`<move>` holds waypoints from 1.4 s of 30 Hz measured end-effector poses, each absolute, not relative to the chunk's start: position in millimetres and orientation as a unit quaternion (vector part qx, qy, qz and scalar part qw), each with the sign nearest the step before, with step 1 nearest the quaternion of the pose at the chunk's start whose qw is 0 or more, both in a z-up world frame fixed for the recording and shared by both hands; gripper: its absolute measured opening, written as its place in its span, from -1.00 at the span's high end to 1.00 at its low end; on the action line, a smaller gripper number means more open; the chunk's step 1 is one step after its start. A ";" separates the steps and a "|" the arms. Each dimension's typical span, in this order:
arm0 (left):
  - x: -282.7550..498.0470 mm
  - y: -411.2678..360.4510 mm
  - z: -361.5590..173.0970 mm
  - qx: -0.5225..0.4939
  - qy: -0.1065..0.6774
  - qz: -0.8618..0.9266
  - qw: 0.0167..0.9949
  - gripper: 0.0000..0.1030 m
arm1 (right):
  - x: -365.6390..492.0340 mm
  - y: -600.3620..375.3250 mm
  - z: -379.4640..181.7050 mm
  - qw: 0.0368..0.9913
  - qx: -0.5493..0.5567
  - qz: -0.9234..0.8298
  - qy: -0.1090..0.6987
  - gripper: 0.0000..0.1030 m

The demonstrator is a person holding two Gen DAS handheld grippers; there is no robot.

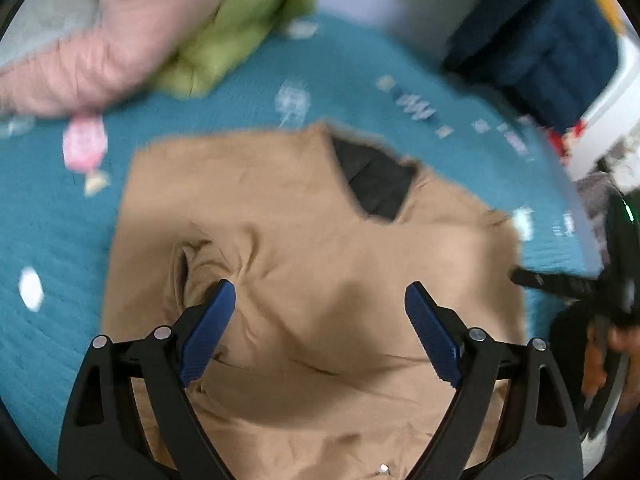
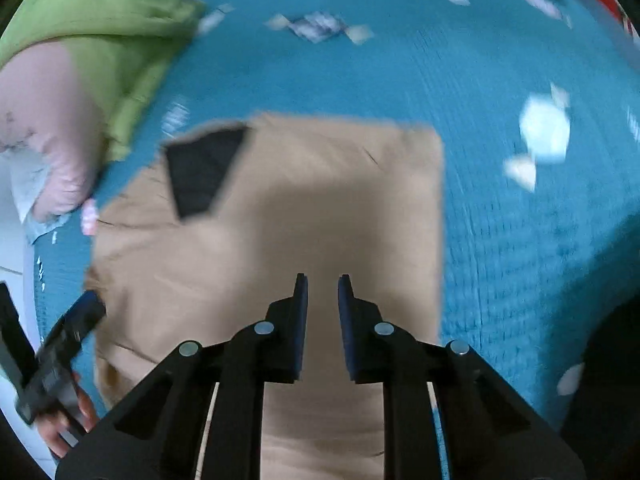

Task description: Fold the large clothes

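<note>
A tan garment [image 1: 312, 248] with a dark lining patch [image 1: 372, 180] at its collar lies partly folded on the teal bedspread [image 1: 60, 240]. My left gripper [image 1: 320, 300] is open above its wrinkled middle and holds nothing. In the right wrist view the same tan garment [image 2: 300, 200] shows a straight folded edge on the right. My right gripper [image 2: 323, 284] hovers over its near part with the jaws a narrow gap apart and nothing between them. The left gripper [image 2: 80, 320] shows at the garment's left edge. The frames are motion-blurred.
A pink quilt [image 1: 100, 48] and a green quilt [image 1: 240, 24] lie piled at the far left. A dark blue and yellow item [image 1: 540, 32] sits at the far right. The bedspread [image 2: 520, 240] has white and pink printed patches.
</note>
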State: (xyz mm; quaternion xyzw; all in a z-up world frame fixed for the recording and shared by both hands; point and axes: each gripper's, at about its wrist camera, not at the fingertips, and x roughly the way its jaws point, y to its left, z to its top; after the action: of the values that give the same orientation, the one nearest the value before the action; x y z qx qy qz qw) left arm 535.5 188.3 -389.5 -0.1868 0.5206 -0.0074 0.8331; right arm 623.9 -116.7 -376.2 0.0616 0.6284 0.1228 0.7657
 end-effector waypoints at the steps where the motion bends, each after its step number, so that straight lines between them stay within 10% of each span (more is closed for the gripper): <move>1: 538.9 190.9 -399.8 -0.196 0.532 -0.006 0.824 -0.69 | 623.4 -124.5 -391.2 0.758 0.065 0.116 0.639 0.71; 9: 542.4 220.8 -382.5 -0.247 0.504 -0.058 0.825 -0.69 | 623.9 -131.4 -394.4 0.745 0.104 0.154 0.641 0.62; 13: 552.7 276.9 -350.4 -0.262 0.472 0.008 0.842 -0.80 | 638.5 -134.1 -349.6 0.792 0.067 0.156 0.587 0.27; 30: 635.2 322.2 -443.8 -0.168 0.609 0.077 0.771 -0.77 | 723.3 -143.6 -401.3 0.759 0.011 0.071 0.647 0.00; 38: 643.7 316.5 -444.5 -0.145 0.613 0.052 0.775 -0.25 | 729.7 -159.7 -418.4 0.748 0.018 0.048 0.662 0.01; 42: 644.4 303.3 -441.1 -0.157 0.603 0.037 0.781 0.46 | 722.0 -157.5 -411.9 0.765 0.021 0.069 0.640 0.73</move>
State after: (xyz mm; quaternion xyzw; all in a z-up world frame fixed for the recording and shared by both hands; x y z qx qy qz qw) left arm 644.4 303.3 -441.1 -0.1571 0.6033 0.0366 0.7810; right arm 722.0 -157.5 -411.9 0.0212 0.6399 0.0688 0.7651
